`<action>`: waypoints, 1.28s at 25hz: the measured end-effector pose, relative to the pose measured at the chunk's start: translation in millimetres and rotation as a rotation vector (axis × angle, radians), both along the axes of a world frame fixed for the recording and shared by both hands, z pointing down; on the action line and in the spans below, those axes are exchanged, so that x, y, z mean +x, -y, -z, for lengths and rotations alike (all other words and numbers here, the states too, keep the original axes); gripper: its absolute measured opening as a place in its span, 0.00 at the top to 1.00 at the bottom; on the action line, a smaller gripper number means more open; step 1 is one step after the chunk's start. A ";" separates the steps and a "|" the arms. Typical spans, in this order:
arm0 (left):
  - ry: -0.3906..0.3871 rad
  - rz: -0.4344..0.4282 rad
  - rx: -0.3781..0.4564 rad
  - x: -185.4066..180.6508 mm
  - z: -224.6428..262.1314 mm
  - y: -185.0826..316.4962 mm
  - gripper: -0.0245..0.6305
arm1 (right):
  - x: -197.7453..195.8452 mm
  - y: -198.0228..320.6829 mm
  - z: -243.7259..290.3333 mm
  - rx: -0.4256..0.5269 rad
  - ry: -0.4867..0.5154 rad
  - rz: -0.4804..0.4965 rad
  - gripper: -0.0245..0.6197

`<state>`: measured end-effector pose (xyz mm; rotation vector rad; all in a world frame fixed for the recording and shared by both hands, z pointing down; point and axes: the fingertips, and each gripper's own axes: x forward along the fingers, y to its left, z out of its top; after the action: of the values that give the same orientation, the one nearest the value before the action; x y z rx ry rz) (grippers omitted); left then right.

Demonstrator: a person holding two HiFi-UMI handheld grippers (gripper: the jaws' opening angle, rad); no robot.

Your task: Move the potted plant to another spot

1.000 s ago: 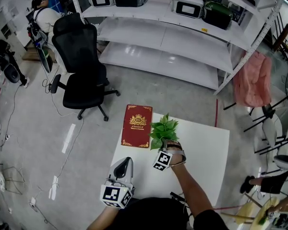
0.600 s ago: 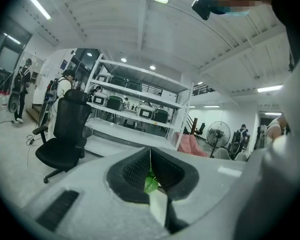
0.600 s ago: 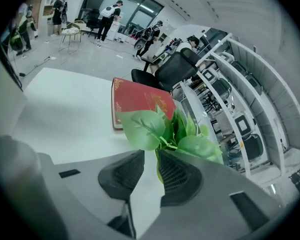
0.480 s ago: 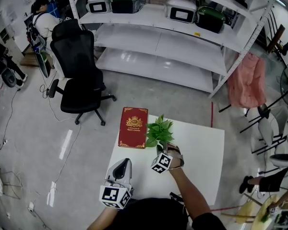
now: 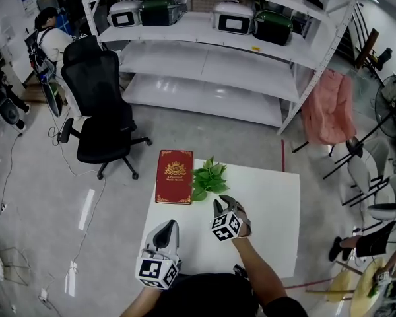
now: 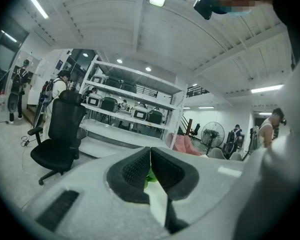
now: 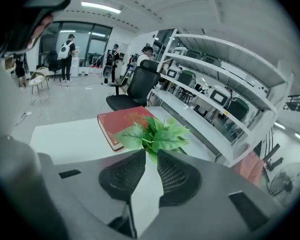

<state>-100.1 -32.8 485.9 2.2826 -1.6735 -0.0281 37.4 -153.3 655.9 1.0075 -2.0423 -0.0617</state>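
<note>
**Head view.** The potted plant is standing on the white table, just ahead of the right gripper and a little to its left. Its leaves are covering the pot, so the pot itself is not showing. A red book is lying flat on the far side of the plant from that gripper, and the leaves are reaching over the book's near edge. The right gripper's two jaws are standing apart, pointing toward the plant with a gap of bare table between them and the leaves. The left gripper is hovering near the table's edge, behind and to the left of the right one, with the book ahead of it. Beyond the table, white and green cases are sitting on a metal shelf unit. What is in them cannot be seen.

**Left gripper view.** The left gripper's jaws are meeting at their tips and gripping nothing. A sliver of green leaf is showing in the slit just below the tips, with white table under it. An office chair is standing off to the left, in front of the shelves.

**Right gripper view.** The jaws are parted and holding nothing. The plant's leaves are spreading straight ahead, just past the tips, with one leaf dipping into the opening. The book is lying beyond the plant and to the left.
</note>
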 end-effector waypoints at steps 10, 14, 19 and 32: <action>-0.003 -0.028 -0.008 19.2 -1.5 -8.7 0.93 | 40.9 -30.2 42.0 -0.039 0.325 -0.218 0.87; 0.006 -0.049 0.000 25.5 -1.4 -8.8 0.93 | 53.3 -41.4 56.4 -0.026 0.417 -0.280 0.88; 0.015 -0.066 0.000 33.2 -5.2 -9.3 0.93 | 60.4 -54.4 80.1 -0.007 0.530 -0.323 0.89; 0.020 -0.083 -0.013 40.2 -8.3 -7.9 0.93 | 64.9 -89.5 147.6 0.065 0.681 -0.333 0.92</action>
<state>-59.9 -24.9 494.3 2.3484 -1.5822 0.0243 102.3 -63.7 508.3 1.5487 -2.4373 0.4498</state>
